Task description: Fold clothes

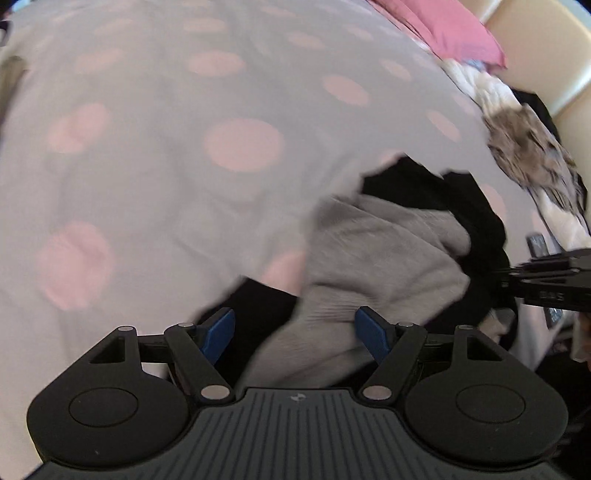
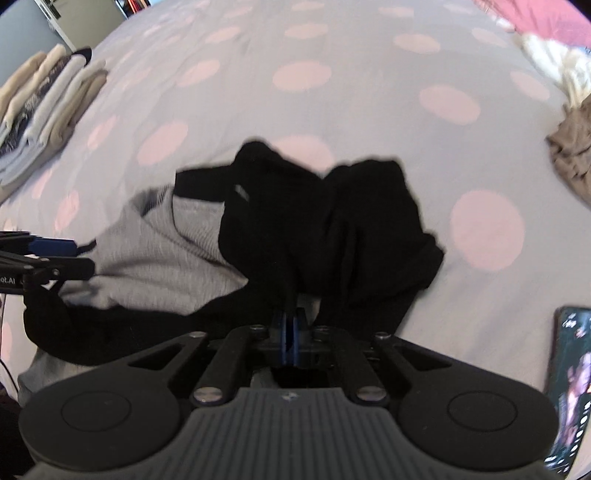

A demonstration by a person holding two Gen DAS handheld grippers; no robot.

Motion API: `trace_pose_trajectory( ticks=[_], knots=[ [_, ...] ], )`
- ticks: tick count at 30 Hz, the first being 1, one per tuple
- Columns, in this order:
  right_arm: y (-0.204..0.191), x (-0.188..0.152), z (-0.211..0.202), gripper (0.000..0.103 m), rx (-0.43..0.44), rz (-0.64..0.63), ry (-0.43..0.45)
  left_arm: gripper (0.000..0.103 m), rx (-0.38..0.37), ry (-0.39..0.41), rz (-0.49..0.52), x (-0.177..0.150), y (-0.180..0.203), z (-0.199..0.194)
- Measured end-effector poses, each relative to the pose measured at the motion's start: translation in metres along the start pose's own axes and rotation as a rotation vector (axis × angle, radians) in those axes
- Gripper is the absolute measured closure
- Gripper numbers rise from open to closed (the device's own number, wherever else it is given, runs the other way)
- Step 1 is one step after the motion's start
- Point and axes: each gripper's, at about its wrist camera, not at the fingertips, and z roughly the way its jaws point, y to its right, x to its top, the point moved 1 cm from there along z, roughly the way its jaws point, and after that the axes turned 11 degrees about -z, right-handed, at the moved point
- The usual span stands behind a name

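A crumpled grey knit garment [image 1: 380, 251] lies on the dotted bedspread [image 1: 184, 129] with black cloth [image 1: 461, 210] bunched against it. My left gripper [image 1: 295, 326] hangs over the grey knit, open, its blue pads wide apart and a grey fold lying loose between them. In the right wrist view the black garment [image 2: 325, 221] is heaped just ahead of my right gripper [image 2: 290, 326], which is shut on a strand of that black cloth. The grey knit [image 2: 166, 251] spreads to the left, where the left gripper [image 2: 51, 254] enters from the edge. The right gripper [image 1: 546, 284] shows at the left view's right edge.
A stack of folded clothes [image 2: 48, 110] sits at the far left of the bed. A phone [image 2: 569, 387] with a lit screen lies at the right. Unfolded patterned clothes [image 1: 532, 155] and a pink pillow [image 1: 454, 29] lie toward the headboard.
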Motion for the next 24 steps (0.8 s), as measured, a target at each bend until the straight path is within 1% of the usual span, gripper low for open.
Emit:
trace_pose_trajectory(
  ticks=[1, 3, 4, 6, 7, 8, 10, 13, 19, 24],
  knots=[
    [0.001, -0.002, 0.004, 0.099, 0.007, 0.008, -0.011, 0.032, -0.007, -0.013, 0.017, -0.002, 0.007, 0.006],
    [0.001, -0.003, 0.006, 0.099, 0.013, 0.014, -0.014, 0.036, -0.036, -0.044, 0.047, -0.008, 0.018, 0.014],
    [0.001, -0.003, 0.006, 0.099, 0.016, 0.016, -0.014, 0.040, -0.044, -0.054, 0.063, -0.011, 0.023, 0.018],
    [0.002, -0.003, 0.006, 0.099, 0.025, 0.025, -0.010, 0.055, -0.018, -0.034, 0.092, -0.014, 0.030, 0.018],
    [0.001, -0.003, 0.006, 0.099, 0.029, 0.024, -0.007, 0.071, -0.030, -0.020, 0.077, -0.012, 0.029, 0.015],
    [-0.001, -0.002, 0.006, 0.099, 0.031, 0.018, -0.004, 0.082, -0.042, -0.007, 0.063, -0.010, 0.029, 0.011],
    [-0.005, 0.002, 0.002, 0.099, 0.035, -0.002, 0.014, 0.090, -0.064, 0.038, 0.022, -0.004, 0.027, -0.001],
    [-0.011, 0.013, -0.013, 0.099, 0.056, -0.020, 0.073, 0.091, -0.096, 0.147, -0.045, 0.008, 0.021, -0.032],
    [-0.033, 0.049, -0.065, 0.099, 0.103, -0.063, 0.269, 0.092, -0.161, 0.370, -0.161, 0.019, 0.005, -0.102],
    [-0.054, 0.086, -0.114, 0.099, 0.134, -0.090, 0.407, 0.093, -0.167, 0.535, -0.241, 0.023, -0.016, -0.166]
  ],
)
